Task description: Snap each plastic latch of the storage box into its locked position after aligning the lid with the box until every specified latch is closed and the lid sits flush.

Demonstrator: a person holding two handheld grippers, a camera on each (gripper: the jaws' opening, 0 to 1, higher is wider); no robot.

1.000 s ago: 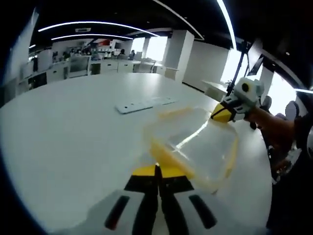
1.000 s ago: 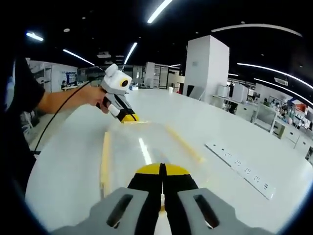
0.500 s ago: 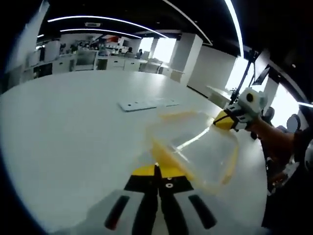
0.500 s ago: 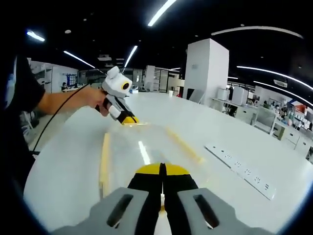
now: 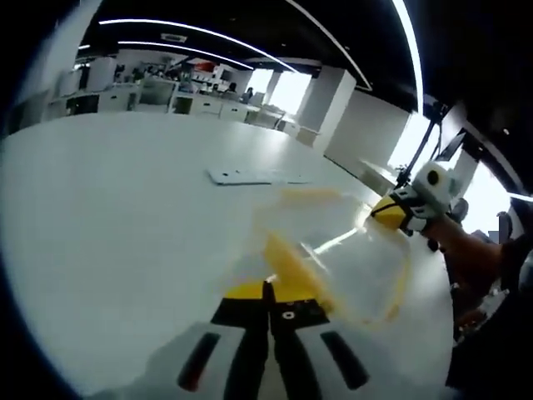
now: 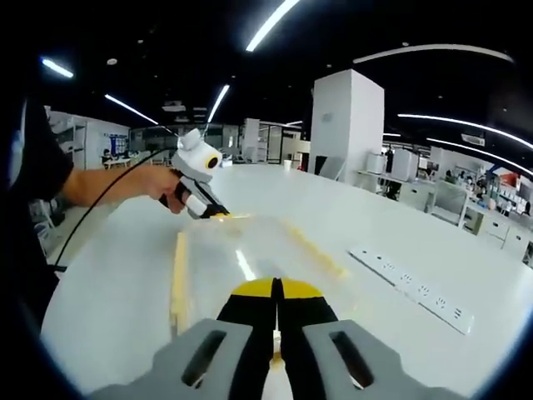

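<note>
Both grippers on the lid

I've got the left gripper [image 5: 268, 293] and right gripper [image 6: 277, 292] with jaws pinched tight on opposite ends of the clear lid [image 6: 241, 258], above the white tabletop [image 5: 108, 217].

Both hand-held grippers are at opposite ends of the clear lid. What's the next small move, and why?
Probably lower the lid level onto the table. Each hand-held gripper, left and right, has its jaws closed at one end, and in the left gripper view the lid looks tilted and blurred, so it isn't settled yet.

Both views face each other closely across the storage box [image 5: 333, 250].
</note>
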